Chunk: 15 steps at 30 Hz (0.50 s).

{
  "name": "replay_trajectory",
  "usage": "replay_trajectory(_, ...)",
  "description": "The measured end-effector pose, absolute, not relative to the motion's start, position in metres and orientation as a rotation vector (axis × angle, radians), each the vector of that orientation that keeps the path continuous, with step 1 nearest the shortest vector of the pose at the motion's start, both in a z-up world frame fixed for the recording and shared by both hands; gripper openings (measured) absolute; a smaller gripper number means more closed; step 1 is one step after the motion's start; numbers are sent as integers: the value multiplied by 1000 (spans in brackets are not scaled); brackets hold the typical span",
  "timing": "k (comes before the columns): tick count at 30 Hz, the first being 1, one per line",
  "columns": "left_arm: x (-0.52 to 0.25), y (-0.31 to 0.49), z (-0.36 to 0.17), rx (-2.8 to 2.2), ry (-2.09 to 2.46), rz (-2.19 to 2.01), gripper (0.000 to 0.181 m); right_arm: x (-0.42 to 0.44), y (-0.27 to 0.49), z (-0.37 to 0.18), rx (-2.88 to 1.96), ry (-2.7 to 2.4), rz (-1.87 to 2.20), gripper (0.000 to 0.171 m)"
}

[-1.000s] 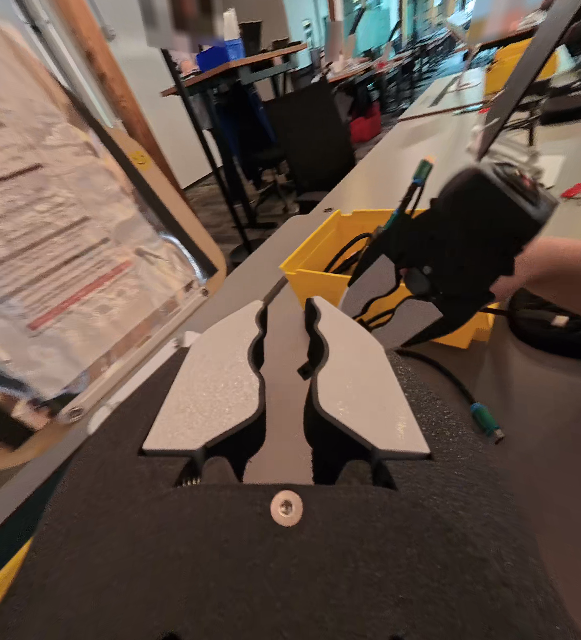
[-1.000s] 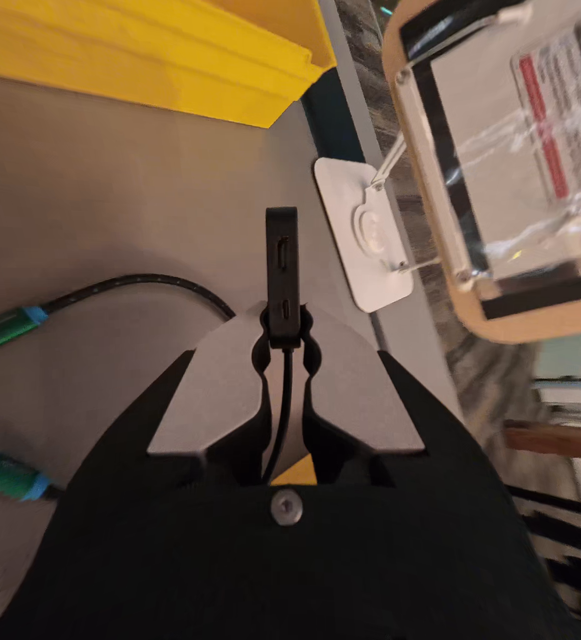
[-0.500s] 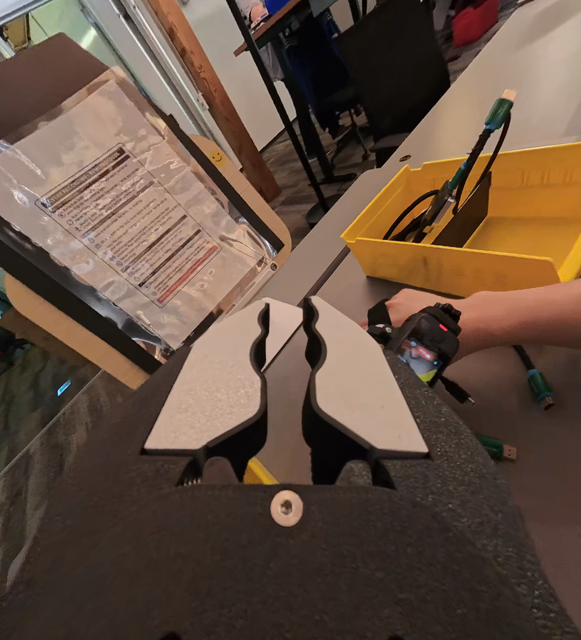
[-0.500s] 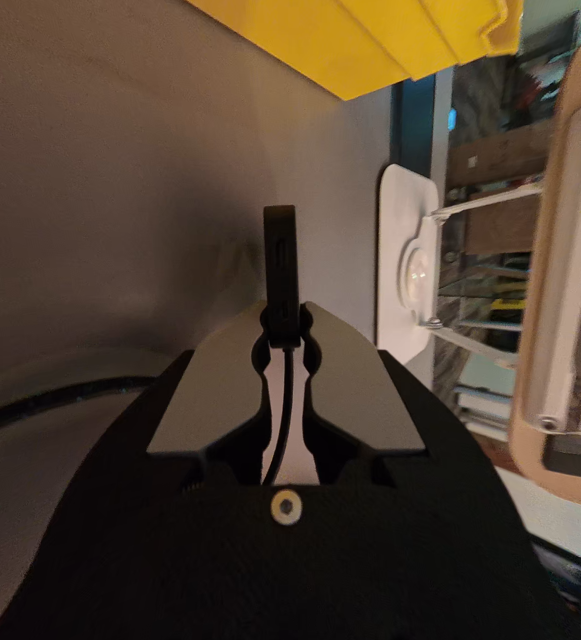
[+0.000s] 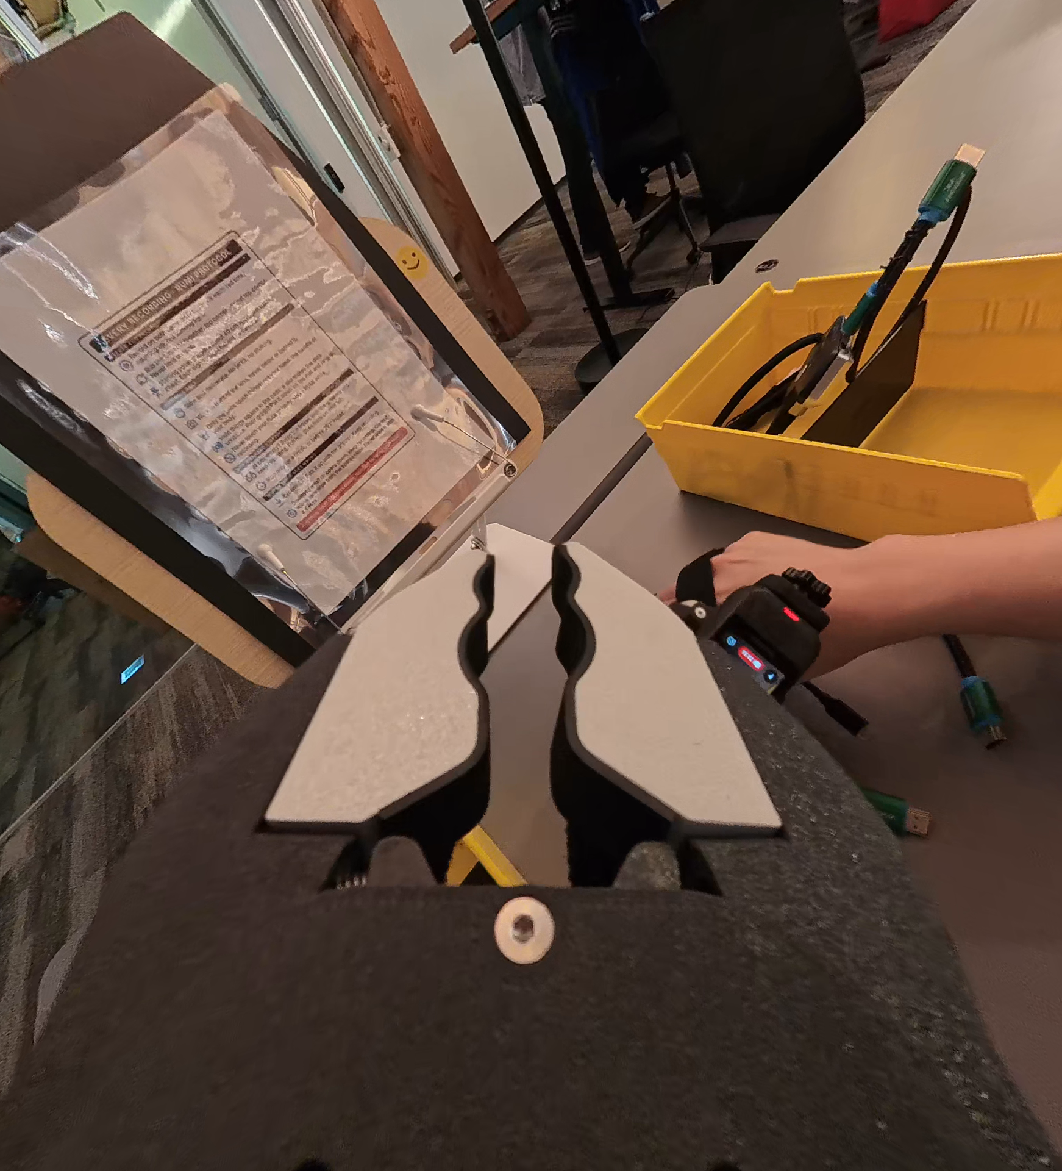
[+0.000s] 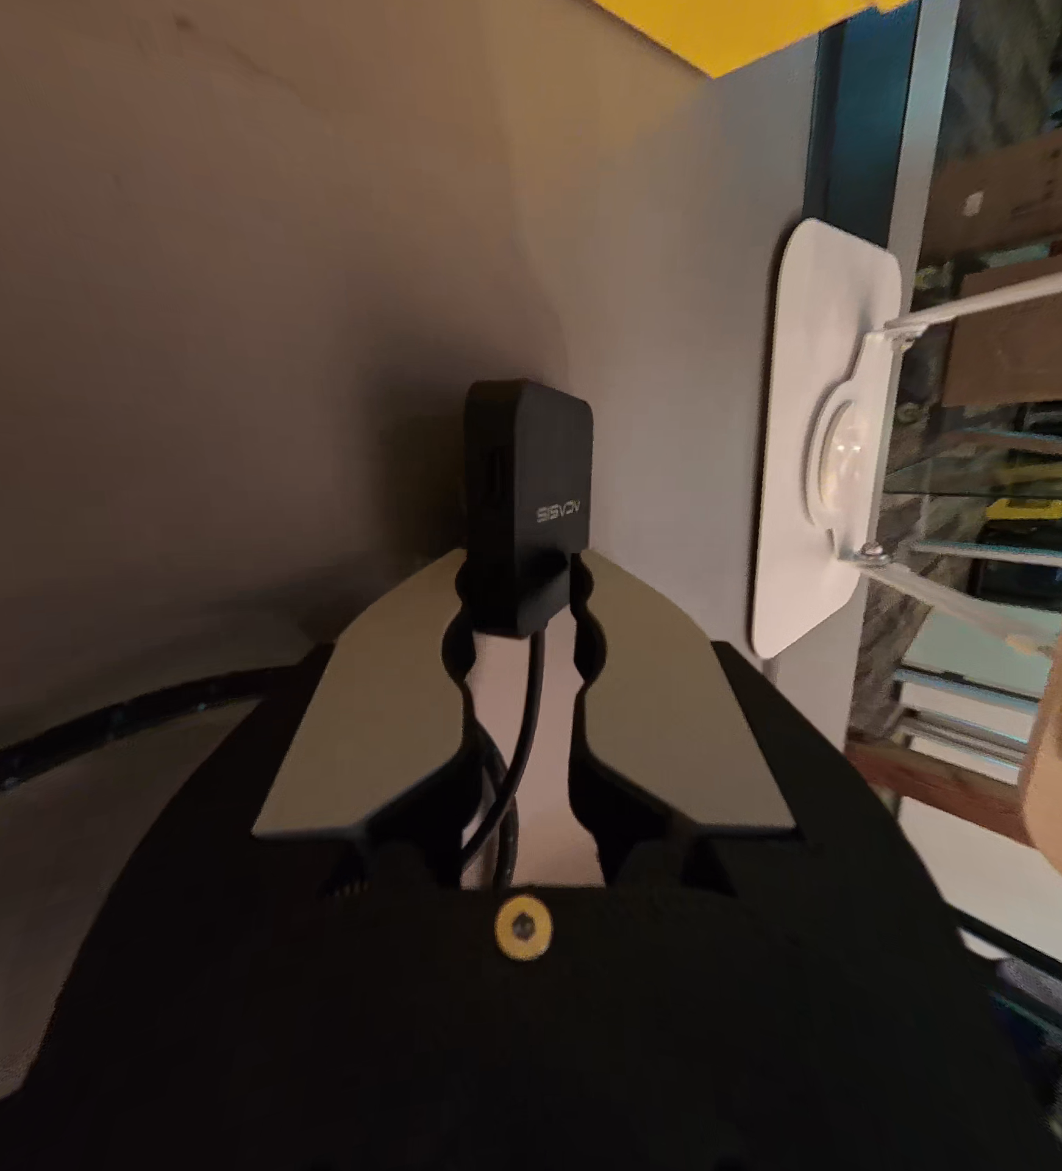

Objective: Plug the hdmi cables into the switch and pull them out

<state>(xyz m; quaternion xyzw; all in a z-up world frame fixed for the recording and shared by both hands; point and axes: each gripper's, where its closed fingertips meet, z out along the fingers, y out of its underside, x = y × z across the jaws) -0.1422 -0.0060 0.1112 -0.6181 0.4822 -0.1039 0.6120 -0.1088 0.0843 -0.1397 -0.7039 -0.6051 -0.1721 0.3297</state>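
The right gripper (image 6: 519, 570) had its jaws parted slightly, with the black switch (image 6: 528, 481) between the fingertips, its near end in the gap and its thin cable (image 6: 525, 697) trailing back. Half a second earlier the jaws were tighter and the switch stood edge-on; now its broad face showed. The left gripper (image 5: 519, 564) stood narrowly open and empty above the table (image 5: 1022, 950). Green-tipped cables (image 5: 978, 703) lay beside the yellow bin (image 5: 832, 488).
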Motion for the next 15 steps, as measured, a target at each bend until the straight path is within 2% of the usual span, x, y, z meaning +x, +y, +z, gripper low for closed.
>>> replay_trajectory(8, -141, -8, 103, -1455, 1151, -223, 17, -101, 48, -104, -1996, -1430, 8, 34)
replay_trajectory(12, -147, -10, 105, -1455, 1145, -203, 17, -108, -15, -97, -1990, -1584, 367, 31)
replay_trajectory(15, -152, -12, 108, -1452, 1139, -171, 17, -117, -62, -104, -2218, -1562, 739, 29)
